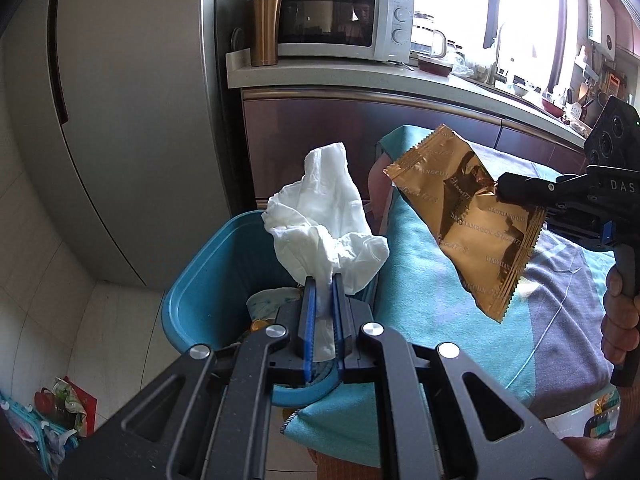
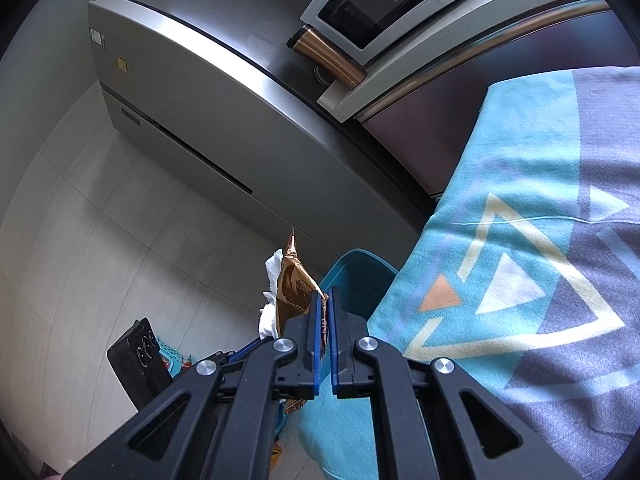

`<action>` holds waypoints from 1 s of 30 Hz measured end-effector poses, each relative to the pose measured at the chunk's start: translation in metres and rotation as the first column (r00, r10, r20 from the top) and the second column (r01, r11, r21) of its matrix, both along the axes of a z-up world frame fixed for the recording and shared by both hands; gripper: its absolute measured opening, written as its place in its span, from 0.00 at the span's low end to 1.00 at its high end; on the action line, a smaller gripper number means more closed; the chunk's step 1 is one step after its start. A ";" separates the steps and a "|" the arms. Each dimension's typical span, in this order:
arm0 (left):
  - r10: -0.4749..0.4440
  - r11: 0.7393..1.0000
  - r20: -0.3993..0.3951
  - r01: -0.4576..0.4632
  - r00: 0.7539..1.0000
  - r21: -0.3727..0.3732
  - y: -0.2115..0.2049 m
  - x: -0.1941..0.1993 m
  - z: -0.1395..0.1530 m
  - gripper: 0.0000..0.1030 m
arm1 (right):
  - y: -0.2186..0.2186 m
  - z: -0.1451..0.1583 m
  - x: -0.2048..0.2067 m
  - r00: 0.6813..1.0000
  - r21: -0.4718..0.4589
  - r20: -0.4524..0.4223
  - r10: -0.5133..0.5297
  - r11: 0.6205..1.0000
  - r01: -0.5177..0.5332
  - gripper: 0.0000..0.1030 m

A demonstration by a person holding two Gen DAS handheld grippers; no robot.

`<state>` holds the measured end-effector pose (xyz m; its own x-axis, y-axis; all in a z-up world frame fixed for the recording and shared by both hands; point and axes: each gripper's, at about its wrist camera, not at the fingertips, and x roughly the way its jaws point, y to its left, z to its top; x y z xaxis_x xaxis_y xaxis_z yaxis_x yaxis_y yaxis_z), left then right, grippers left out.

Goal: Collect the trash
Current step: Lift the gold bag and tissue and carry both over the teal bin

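**Both jaws clamped on trash above the bin**

Jaws on the left gripper [image 1: 324, 280] stand nearly together, pinching a crumpled white tissue [image 1: 324, 220] that billows up from between the blue pads. It hangs over the open blue trash bin [image 1: 192, 296], which stands on the floor against the table's edge; a paper cup and other scraps lie inside. The right gripper [image 2: 326, 300] is clenched just as tightly on a gold foil wrapper [image 1: 468, 220], gripping it near the middle of one side so the wrapper hangs tilted in the air over the table's corner, just to the right of the tissue. A hand [image 1: 620, 312] grasps that gripper's handle.

Repeated lettering on the wrapper reads "DAOXIANGCUN", partly creased. The right gripper's body shows "DAS" before the frame cuts it off. A white microwave [image 1: 340, 24] on the counter carries a small brand mark that looks like "Galanz", too small to be sure.

A teal and grey patterned cloth [image 2: 520, 260] covers the table. A copper travel mug [image 1: 262, 28] stands just beside the microwave, and a tall grey refrigerator [image 1: 120, 120] rises behind the bin. Nothing lies between the tissue and the bin's mouth.
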<state>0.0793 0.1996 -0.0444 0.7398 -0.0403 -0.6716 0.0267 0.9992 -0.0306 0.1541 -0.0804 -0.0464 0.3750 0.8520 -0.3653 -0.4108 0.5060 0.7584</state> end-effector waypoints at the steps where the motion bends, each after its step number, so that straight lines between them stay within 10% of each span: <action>1: 0.002 1.000 -0.001 -0.002 1.000 0.000 0.001 0.000 -0.001 0.08 | 0.000 0.000 0.000 1.000 -0.001 0.000 0.002 1.000 -0.002 0.03; 30: 0.055 0.998 -0.035 -0.055 0.998 -0.009 0.015 0.008 -0.016 0.08 | 0.029 0.001 0.009 0.999 -0.026 -0.019 0.027 0.999 -0.028 0.03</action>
